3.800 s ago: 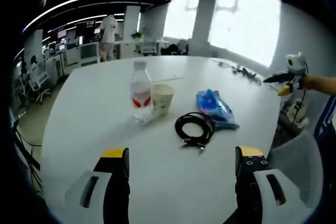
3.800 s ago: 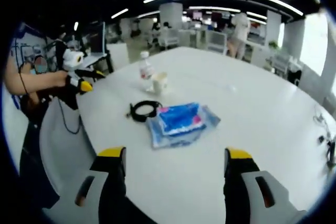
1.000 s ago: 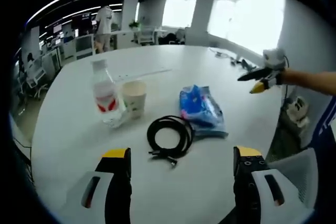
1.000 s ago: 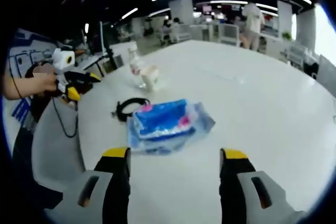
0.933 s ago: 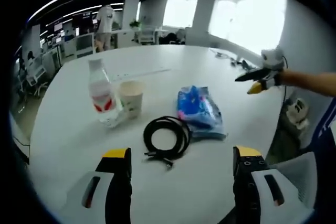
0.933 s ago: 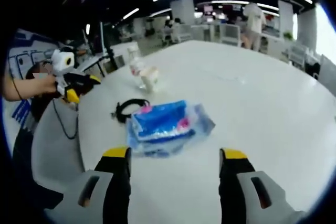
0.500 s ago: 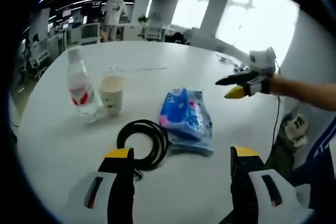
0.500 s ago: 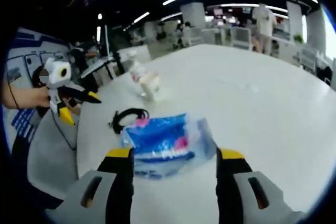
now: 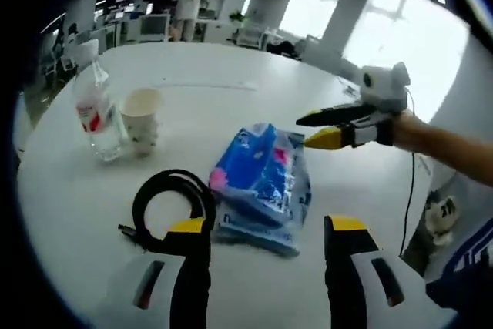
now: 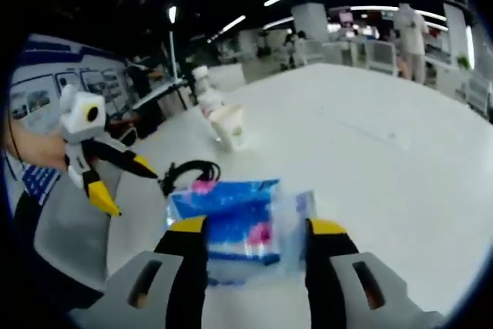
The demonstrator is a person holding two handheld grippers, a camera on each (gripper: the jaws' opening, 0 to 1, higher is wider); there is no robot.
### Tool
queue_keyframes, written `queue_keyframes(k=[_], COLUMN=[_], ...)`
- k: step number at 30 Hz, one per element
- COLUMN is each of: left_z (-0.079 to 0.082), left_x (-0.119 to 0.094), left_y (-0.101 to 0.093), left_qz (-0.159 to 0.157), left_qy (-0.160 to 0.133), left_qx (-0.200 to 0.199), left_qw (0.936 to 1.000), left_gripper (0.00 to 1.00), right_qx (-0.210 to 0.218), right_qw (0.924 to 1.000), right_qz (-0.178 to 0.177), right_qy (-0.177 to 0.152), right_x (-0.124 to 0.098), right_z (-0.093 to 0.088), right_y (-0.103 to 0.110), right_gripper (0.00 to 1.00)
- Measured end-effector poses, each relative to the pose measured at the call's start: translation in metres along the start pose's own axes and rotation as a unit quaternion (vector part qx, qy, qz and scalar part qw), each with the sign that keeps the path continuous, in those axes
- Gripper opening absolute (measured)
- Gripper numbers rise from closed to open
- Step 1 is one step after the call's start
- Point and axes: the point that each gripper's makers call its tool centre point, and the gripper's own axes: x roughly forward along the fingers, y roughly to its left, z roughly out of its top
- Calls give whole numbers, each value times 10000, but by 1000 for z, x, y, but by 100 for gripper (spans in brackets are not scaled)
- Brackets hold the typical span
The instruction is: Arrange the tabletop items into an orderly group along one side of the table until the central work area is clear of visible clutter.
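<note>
White table in a big office.
Right gripper is wide open around the blue tissue pack, ready to grab; left gripper is open too, holding nothing.

In the left gripper view, the tissue pack lies on the worktop just ahead of the jaws, between them. The coiled cable lies touching the pack on its left, ahead of the left jaw. Farther ahead to the left stand the paper cup and, just left of it, the water bottle. In the right gripper view, the pack sits between the jaws.
</note>
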Motion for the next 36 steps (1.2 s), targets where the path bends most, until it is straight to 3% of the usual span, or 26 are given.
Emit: queue_keyframes(k=[10,18,22,29,36], left_z=[-12,-12,-13,-20,-18], left_x=[41,55,57,61,64], left_y=[-9,-6,-1,3,4], left_qz=[311,555,692,716,710], left_qy=[311,359,442,596,592], left_qx=[-167,-500,-560,-687,-765], left_qw=[9989,9966,9950,9933,9928], left_gripper=[47,40,30,14,11], right_qx=[-127,-107,-202,126,231], right_qw=[9993,9982,9979,9992,9996], right_qz=[340,540,545,312,177], right_qy=[103,223,296,194,-44], right_x=[19,32,35,33,27], right_z=[-2,-10,-15,-24,-24], right_y=[-7,-4,-4,-16,-17], right_gripper=[37,33,23,8,0])
